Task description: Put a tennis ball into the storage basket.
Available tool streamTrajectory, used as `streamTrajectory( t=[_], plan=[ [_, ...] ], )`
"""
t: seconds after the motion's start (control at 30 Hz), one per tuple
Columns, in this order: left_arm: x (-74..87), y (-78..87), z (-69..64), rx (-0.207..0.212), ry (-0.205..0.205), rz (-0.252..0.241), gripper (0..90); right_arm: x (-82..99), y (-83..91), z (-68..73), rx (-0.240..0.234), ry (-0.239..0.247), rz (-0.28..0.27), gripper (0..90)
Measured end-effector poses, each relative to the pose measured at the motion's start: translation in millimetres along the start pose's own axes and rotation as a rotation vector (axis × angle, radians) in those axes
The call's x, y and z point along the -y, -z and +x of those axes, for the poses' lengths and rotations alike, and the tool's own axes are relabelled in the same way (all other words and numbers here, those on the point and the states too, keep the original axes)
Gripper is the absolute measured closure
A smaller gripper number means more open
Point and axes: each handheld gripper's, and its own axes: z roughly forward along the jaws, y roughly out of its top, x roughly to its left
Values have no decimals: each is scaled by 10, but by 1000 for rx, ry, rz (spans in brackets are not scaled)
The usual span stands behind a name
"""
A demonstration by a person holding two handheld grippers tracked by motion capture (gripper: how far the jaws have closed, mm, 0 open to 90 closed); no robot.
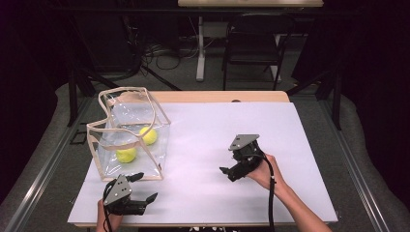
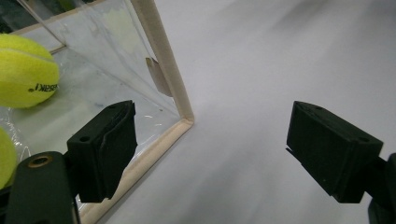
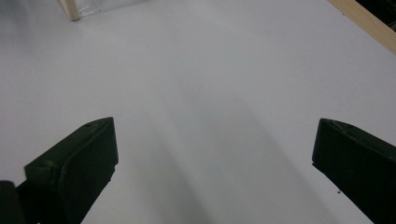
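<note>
A clear plastic bag with beige trim stands open on the left of the white sheet. Two yellow tennis balls lie inside it, one near the front and one behind it. My left gripper is open just in front of the bag's near right corner. In the left gripper view that gripper frames the bag's corner trim, with one ball behind the clear wall. My right gripper is open over the bare sheet at mid-right, pointing left; its own view has it holding nothing.
The wooden table edge runs along the far side of the sheet, and again as the table edge at the upper right. A folding chair and cables stand on the floor beyond the table. A corner of the bag appears far off.
</note>
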Motion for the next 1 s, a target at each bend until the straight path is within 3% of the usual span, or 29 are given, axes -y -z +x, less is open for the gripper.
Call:
streamTrajectory(
  t=[0.47,1.0],
  plan=[
    [0,-2,-5,-3,-1,3,159,355,40,62,34,-38,-6,0],
    [0,-4,-6,-2,-5,6,159,691,100,109,38,-92,-25,0]
  ],
)
